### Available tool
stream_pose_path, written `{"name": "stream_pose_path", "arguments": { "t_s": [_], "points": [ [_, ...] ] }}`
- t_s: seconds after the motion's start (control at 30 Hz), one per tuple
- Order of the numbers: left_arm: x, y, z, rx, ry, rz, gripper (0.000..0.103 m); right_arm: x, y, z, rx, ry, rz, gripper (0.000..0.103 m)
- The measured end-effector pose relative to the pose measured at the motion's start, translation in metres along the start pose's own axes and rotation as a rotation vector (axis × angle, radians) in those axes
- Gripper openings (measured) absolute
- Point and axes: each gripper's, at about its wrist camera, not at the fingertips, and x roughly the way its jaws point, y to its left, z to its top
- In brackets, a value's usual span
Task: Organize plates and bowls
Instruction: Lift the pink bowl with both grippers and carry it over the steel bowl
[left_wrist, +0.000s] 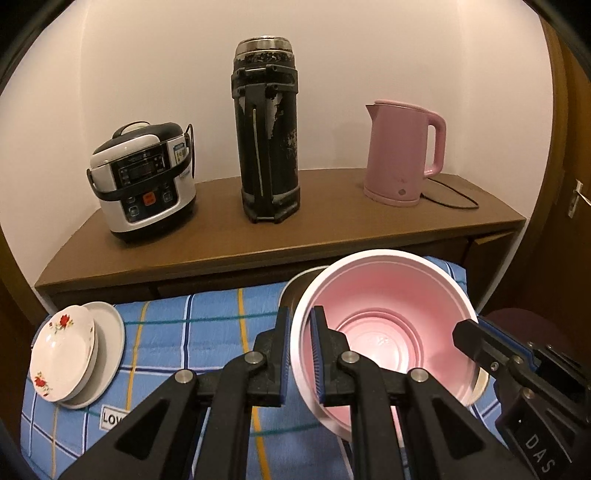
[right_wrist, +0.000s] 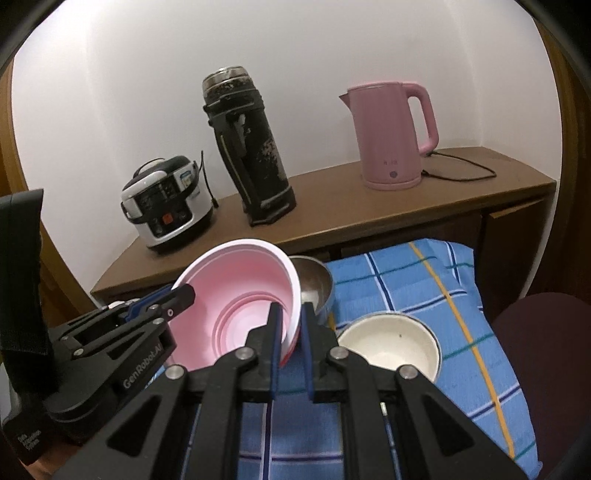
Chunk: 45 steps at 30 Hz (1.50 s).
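A pink plastic bowl (left_wrist: 384, 325) is held tilted above the blue checked cloth (left_wrist: 207, 332). My left gripper (left_wrist: 300, 354) is shut on its left rim. My right gripper (right_wrist: 290, 339) is shut on its right rim; it also shows in the left wrist view (left_wrist: 480, 343). The pink bowl shows in the right wrist view (right_wrist: 236, 306) too. Behind it stands a steel bowl (right_wrist: 314, 284). A white bowl (right_wrist: 391, 341) sits on the cloth to the right. A rose-patterned dish (left_wrist: 62, 354) rests on a white plate (left_wrist: 109, 332) at the far left.
A wooden shelf (left_wrist: 332, 221) behind the cloth carries a rice cooker (left_wrist: 144, 181), a tall black flask (left_wrist: 266, 129) and a pink kettle (left_wrist: 402, 151) with its cord. A dark red seat (right_wrist: 543, 350) is at the right.
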Motion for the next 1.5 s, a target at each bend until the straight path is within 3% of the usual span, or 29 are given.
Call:
{"name": "stream_pose_path", "arguments": {
  "t_s": [0.37,0.73,1.5],
  "points": [
    [0.044,-0.001,0.024,-0.007,0.017,0.016,0.012,0.041,-0.009,0.021,0.017,-0.01,-0.038,0.009],
    [0.084,0.007,0.024,-0.037,0.068,0.014,0.012,0.085,-0.016,0.024,0.037,0.042,-0.066,0.009],
    [0.116,0.009,0.011,-0.044,0.132,0.028,0.012,0.121,-0.019,0.014,0.018,0.133,-0.109,0.009]
  ]
}}
